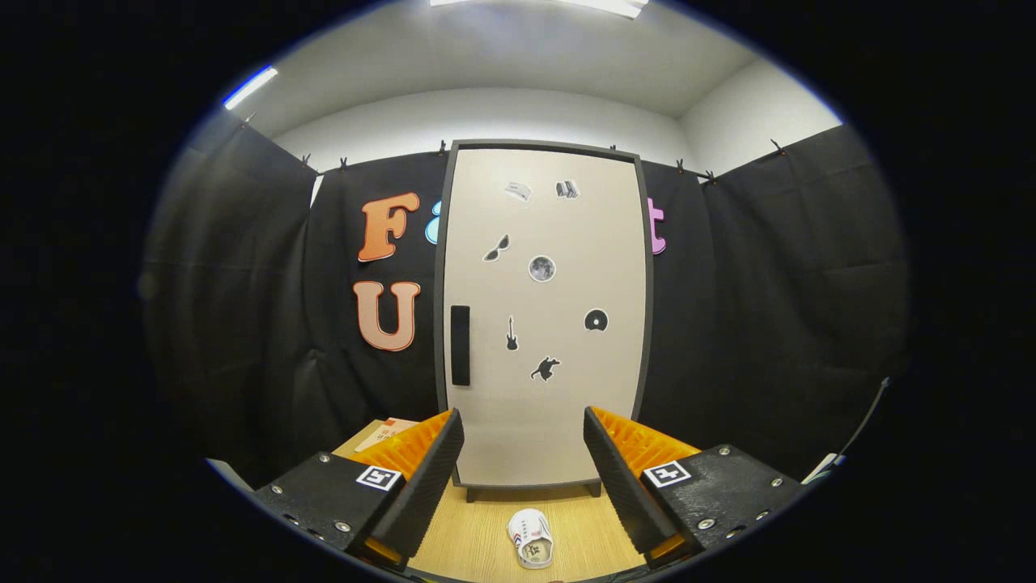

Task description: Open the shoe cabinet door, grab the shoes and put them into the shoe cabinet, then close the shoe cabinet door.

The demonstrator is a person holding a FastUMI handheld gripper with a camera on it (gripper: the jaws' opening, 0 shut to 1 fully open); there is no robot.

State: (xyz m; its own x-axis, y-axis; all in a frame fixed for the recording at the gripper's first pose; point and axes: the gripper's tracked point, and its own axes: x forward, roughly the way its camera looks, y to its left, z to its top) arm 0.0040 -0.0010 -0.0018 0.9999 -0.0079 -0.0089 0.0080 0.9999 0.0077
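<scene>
A small white shoe point(531, 538) lies on the light wooden table point(473, 542), between the wide-spread, empty tongs point(524, 465). Beyond it, at the far end, stands the tall beige dark-framed shoe cabinet point(542, 316), its door closed, black handle point(460, 345) at left.

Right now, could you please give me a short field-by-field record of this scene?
cabinet: shoe cabinet upright against the booth wall, on the wooden surface
door: shut, dark handle at its left edge, small stickers on its front
shoe: one white shoe on the wood, in front of the cabinet, between the fingers
gripper: gripper open, holding nothing, facing the door
task stage: door not yet opened
</scene>
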